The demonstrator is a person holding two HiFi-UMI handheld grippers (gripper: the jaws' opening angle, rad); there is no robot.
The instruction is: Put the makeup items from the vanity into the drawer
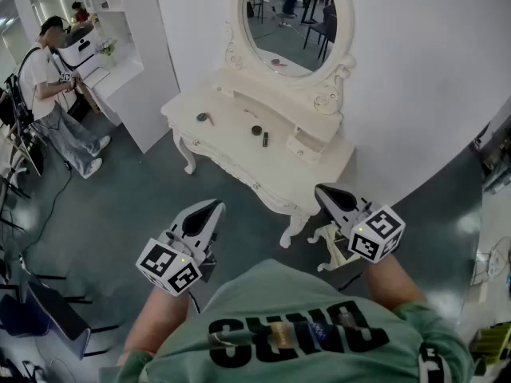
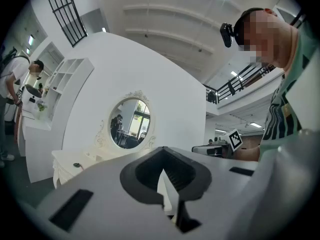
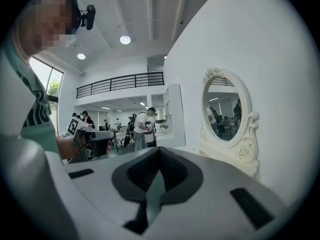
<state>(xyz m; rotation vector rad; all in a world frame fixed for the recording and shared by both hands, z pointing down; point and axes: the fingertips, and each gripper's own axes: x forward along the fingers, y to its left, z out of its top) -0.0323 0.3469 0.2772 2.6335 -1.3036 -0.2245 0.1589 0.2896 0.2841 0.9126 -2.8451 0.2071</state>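
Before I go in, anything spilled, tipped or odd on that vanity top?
Nothing stands out. The vanity stands level, its mirror upright, and a few small dark makeup items lie apart on its top, nothing visibly spilled. The left gripper and right gripper are short of it, fingers together, empty.

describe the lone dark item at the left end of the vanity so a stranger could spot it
Find the cream vanity with the oval mirror against the white wall. On its top, look toward the left end as the head view shows it. The small dark round item there lies alone, apart from the round compact and dark tube paired near the middle.
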